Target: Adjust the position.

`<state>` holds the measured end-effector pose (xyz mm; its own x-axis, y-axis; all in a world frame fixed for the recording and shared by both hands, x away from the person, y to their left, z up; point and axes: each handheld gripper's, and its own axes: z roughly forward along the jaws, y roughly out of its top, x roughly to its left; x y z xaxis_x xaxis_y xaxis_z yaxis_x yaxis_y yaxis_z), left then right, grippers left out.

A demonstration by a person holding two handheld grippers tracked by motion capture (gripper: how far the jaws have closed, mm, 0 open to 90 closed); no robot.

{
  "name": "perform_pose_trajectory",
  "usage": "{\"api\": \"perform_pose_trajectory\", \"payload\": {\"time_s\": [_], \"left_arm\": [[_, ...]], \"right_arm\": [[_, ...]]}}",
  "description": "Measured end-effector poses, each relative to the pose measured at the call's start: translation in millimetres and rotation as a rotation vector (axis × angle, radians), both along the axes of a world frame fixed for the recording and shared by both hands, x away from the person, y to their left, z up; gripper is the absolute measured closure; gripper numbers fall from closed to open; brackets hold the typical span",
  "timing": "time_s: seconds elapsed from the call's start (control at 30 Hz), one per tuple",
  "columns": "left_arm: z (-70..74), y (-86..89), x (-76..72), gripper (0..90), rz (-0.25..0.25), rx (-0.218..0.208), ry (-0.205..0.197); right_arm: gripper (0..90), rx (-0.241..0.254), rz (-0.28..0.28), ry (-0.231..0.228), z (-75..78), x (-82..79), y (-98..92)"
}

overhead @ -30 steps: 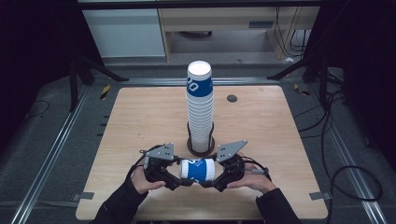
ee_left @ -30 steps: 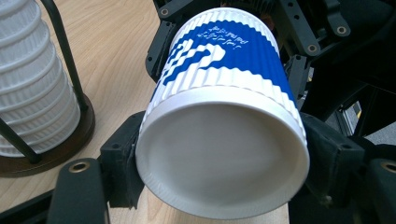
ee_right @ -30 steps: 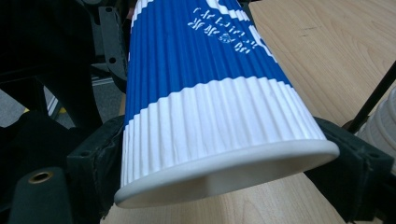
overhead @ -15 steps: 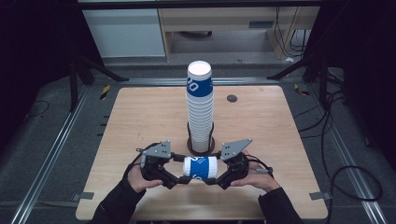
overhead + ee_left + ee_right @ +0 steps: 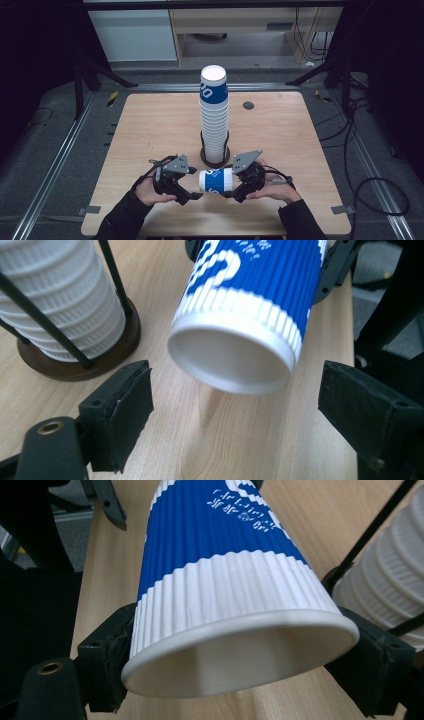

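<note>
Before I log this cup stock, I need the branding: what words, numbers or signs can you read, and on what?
"00": large white figures, cut off at the edge, on the blue band of the top cup of the stack.
Large white figures on the held cup: partly seen, unreadable.
Small white print on that cup's blue band: too small to read.

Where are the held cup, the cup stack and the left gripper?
held cup (image 5: 216, 180), high view, blue band of its side.
cup stack (image 5: 214, 120), high view, ribbed white middle.
left gripper (image 5: 235, 405), left gripper view, midway between its fingertips.
</note>
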<state>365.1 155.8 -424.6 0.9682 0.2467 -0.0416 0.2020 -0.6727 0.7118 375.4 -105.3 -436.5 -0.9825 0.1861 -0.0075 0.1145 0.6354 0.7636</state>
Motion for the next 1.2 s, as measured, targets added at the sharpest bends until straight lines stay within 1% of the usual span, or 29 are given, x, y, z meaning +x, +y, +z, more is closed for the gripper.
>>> {"api": "perform_pose_trajectory", "payload": {"time_s": [0.13, 0.23, 0.37, 0.53, 0.67, 0.8, 0.87, 0.97, 1.13, 1.2], "left_arm": [[-4.9, -7.6, -2.2, 13.2, -0.020, 0.046, -0.007], [-7.6, -11.8, -3.2, 13.7, -0.033, 0.070, -0.003], [-9.5, -13.8, -3.9, 16.5, -0.043, 0.083, 0.005], [-9.5, -13.2, -3.7, 24.0, -0.052, 0.079, 0.016], [-9.9, -13.2, -3.6, 24.8, -0.057, 0.085, 0.016], [-9.4, -12.5, -3.8, 25.6, -0.064, 0.073, 0.014], [-8.5, -11.6, -4.0, 25.9, -0.064, 0.067, 0.014], [-7.6, -9.7, -3.1, 26.2, -0.057, 0.051, 0.012], [-5.6, -4.7, -1.0, 26.5, -0.042, 0.034, 0.010], [-5.2, -2.3, 0.3, 26.5, -0.036, 0.026, 0.010]], "right_arm": [[15.6, -0.056, 0.025, -0.001, -5.2, -2.4, 11.9], [15.6, -0.081, 0.047, -0.001, -8.6, -4.8, 20.7], [15.6, -0.085, 0.061, -0.005, -8.8, -7.0, 25.1], [15.6, -0.077, 0.064, -0.006, -7.9, -7.2, 25.1], [15.2, -0.079, 0.066, -0.002, -8.4, -7.0, 25.2], [14.2, -0.067, 0.066, 0.008, -8.7, -6.4, 24.0], [13.2, -0.059, 0.069, 0.005, -8.8, -5.8, 23.5], [11.0, -0.040, 0.056, 0.002, -7.5, -5.4, 22.7], [9.0, 0.003, 0.031, 0.000, -3.4, -3.4, 19.0], [8.3, 0.027, 0.017, -0.003, -0.6, -2.3, 16.1]]}}
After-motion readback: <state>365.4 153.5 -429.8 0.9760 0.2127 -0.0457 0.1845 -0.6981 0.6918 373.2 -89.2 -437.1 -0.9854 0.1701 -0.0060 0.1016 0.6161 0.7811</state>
